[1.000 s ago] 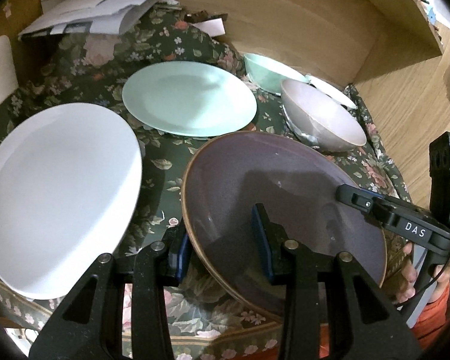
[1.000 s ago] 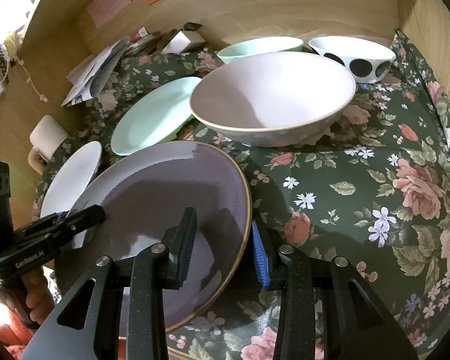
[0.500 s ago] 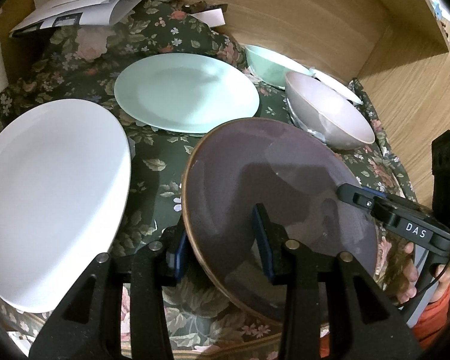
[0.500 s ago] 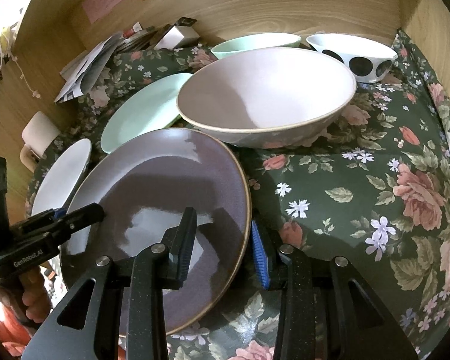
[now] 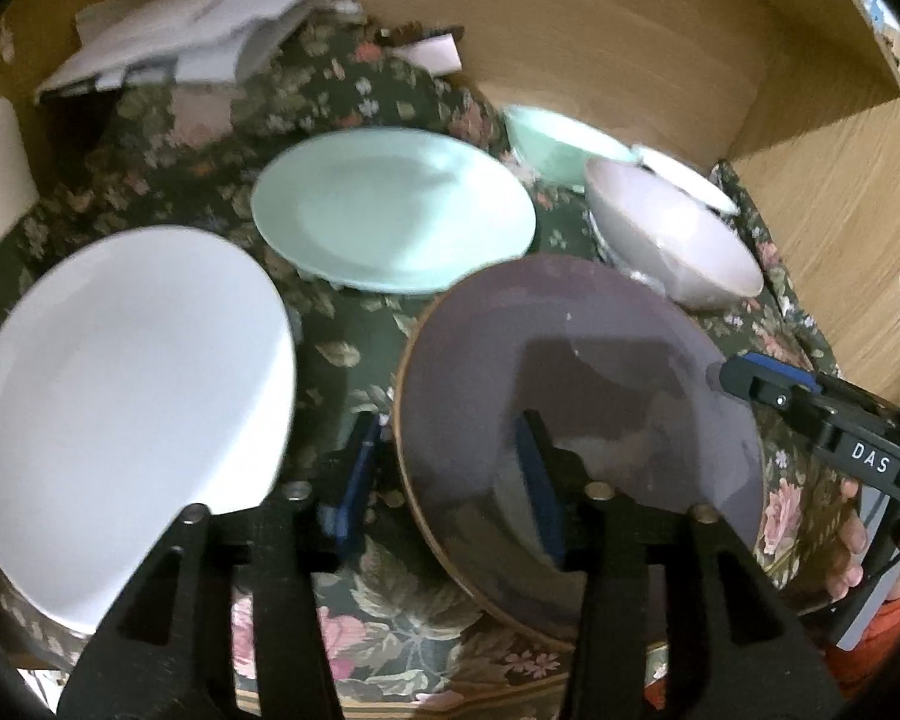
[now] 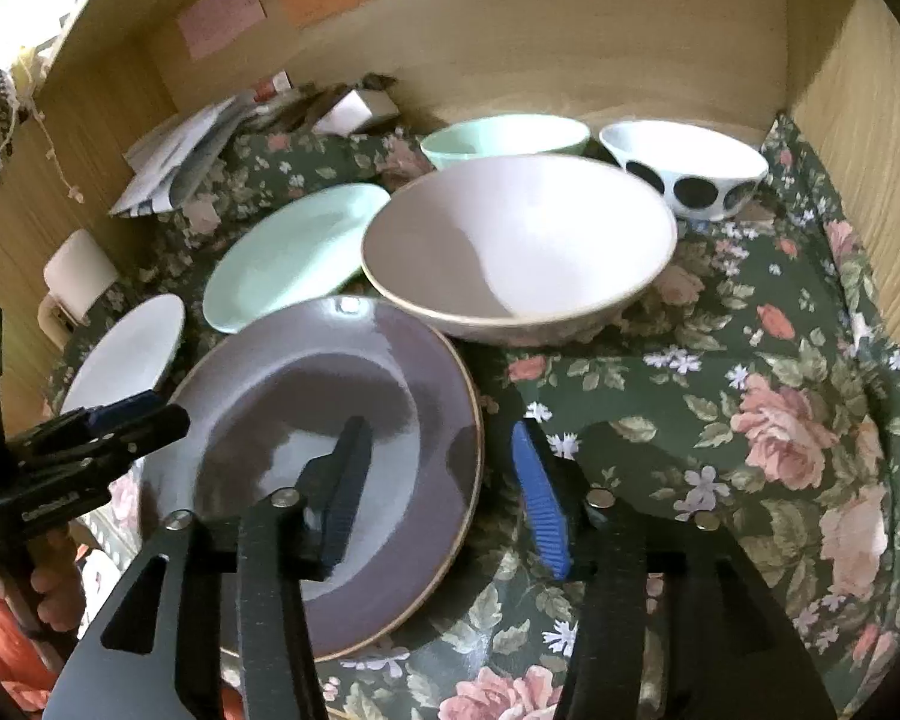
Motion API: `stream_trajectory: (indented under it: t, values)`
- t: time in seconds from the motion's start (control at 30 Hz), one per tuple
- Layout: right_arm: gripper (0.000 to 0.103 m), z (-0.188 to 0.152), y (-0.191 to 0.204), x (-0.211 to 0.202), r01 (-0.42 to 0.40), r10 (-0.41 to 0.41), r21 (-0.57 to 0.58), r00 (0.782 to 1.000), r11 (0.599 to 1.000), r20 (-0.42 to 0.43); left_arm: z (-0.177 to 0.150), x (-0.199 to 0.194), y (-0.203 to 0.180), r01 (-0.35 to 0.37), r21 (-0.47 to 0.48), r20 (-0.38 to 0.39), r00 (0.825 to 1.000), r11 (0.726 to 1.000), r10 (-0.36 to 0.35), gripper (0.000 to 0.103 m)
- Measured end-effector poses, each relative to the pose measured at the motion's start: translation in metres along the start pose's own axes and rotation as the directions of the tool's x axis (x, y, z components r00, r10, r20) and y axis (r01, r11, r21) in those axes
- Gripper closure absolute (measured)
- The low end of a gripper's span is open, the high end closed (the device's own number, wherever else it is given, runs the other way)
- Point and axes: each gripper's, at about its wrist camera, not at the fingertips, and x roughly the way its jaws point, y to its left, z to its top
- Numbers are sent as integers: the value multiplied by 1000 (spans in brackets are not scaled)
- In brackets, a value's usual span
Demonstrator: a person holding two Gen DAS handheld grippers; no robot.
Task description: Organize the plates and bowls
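Your left gripper (image 5: 447,474) and right gripper (image 6: 441,480) both angle downward, jaws parted after just opening, each straddling a rim of the purple plate (image 5: 576,396) with pads no longer pressing it. Your fingers (image 5: 847,552) curl around the right handle; your other hand (image 6: 42,585) grips the left.
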Motion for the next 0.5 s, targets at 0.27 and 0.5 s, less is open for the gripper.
stream_trajectory:
  t: [0.27, 0.5]
  values:
    - [35, 12, 20, -19, -23, 25, -29, 997, 999, 73, 10, -37, 1, -54, 25, 118, 992, 998, 50, 24]
    - [20, 26, 46, -29, -60, 70, -80, 989, 995, 131, 17, -70, 20, -123, -27, 215, 968, 992, 126, 13]
